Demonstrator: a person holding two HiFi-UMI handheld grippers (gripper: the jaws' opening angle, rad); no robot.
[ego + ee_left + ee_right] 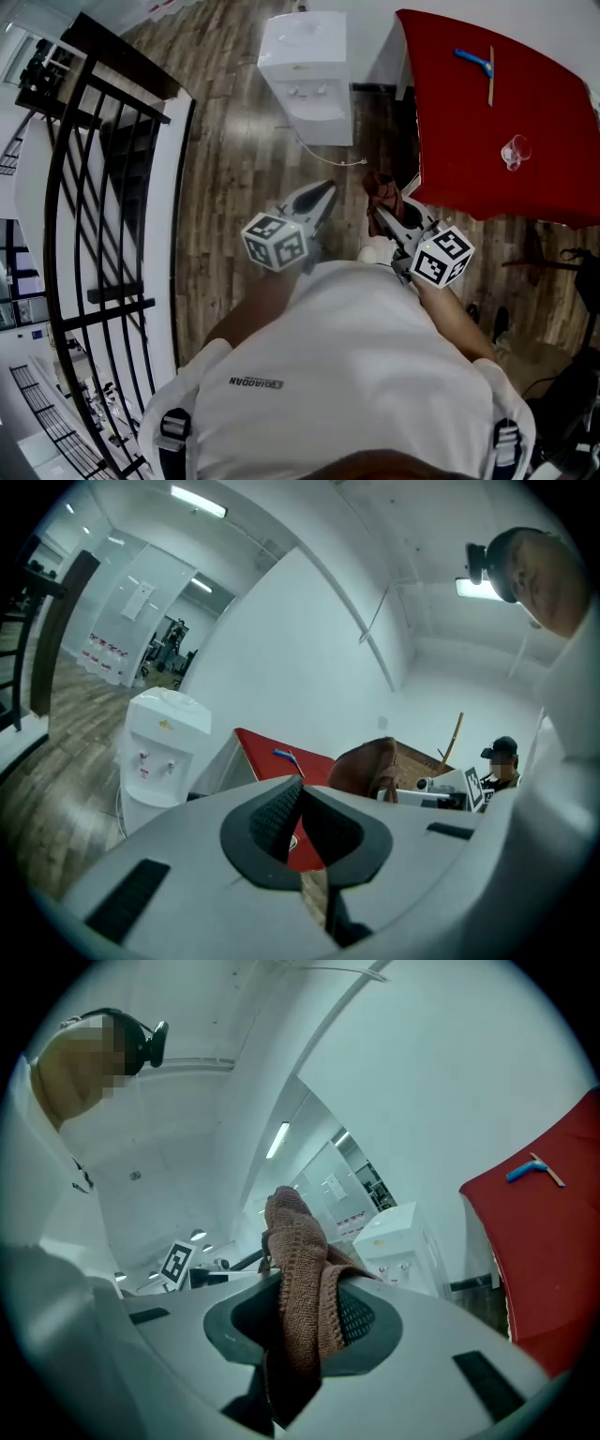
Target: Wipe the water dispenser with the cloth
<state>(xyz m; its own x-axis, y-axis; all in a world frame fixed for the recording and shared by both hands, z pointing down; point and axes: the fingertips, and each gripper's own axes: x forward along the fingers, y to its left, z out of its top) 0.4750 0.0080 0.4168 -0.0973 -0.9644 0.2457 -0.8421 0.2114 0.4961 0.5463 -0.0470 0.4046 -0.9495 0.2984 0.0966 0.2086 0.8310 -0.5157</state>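
Head view: right gripper pinches cloth; left gripper, jaws together, points forward.

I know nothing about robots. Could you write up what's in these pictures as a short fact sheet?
Setting: wood floor
left gripper: shut, empty
right gripper: shut on brown cloth
water dispenser: white, upright on the floor ahead, beside red table, not touched by either gripper
On the table: blue-handled tool, small clear item
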